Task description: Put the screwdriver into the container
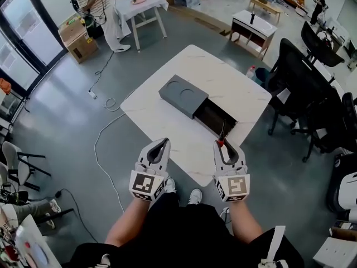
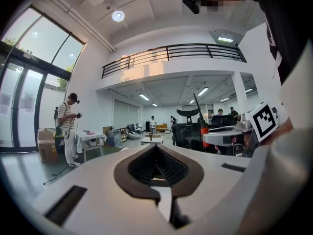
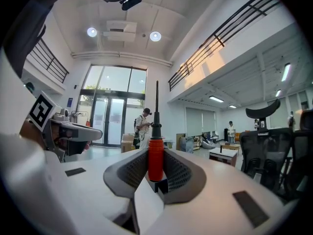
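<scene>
A grey container (image 1: 183,95) lies on the white table (image 1: 234,85), its lid slid back so a dark open compartment (image 1: 215,119) faces me. My right gripper (image 1: 220,144) (image 3: 156,153) hovers at the table's near edge, shut on the screwdriver (image 3: 155,156). Its red handle (image 1: 221,143) sits between the pads and the black shaft points out past the jaw tips, toward the open compartment. To its left my left gripper (image 1: 165,143) (image 2: 156,148) is shut with nothing in it. In the left gripper view the screwdriver (image 2: 205,130) shows off to the right.
Black office chairs (image 1: 304,74) stand right of the table, with a bottle (image 1: 252,71) on the floor beside it. A person (image 1: 97,1) stands far back left near a small white table (image 1: 142,5) and a cardboard box (image 1: 78,38). A cable (image 1: 103,102) runs over the floor at left.
</scene>
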A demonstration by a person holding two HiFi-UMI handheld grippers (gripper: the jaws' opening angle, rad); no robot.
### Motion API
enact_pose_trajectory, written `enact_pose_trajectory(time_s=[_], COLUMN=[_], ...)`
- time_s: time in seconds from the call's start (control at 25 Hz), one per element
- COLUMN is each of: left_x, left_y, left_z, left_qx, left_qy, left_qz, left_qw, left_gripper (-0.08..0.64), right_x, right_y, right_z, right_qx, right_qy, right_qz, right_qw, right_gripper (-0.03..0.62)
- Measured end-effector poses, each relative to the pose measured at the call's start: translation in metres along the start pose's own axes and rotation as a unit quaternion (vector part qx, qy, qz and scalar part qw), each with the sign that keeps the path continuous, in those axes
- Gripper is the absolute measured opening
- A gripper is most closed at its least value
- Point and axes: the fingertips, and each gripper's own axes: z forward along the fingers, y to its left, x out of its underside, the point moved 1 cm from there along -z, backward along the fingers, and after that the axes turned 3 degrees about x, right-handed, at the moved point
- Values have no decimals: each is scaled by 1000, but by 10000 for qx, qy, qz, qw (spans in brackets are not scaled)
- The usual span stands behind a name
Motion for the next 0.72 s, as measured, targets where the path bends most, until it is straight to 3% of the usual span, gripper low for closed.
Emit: enact_pose_trajectory(time_s=[0.16, 0.32, 0.72], left_x=[5, 8, 11], left_y=[12, 23, 64], left_z=[29, 69, 157], left_qx=[222, 675, 1859], left_qy=[13, -48, -95], left_qz=[-60, -104, 33], left_qw=[9997, 9977, 9825], left_gripper=[6, 5, 6], right_x=[7, 10, 30], right_y=[-12, -26, -46], right_z=[18, 39, 89], right_qx=[180, 532, 1566], right_qy=[95, 180, 609], right_qz=[-40, -166, -358], right_qw=[9998, 9983, 9851], right_gripper=[108, 108, 107])
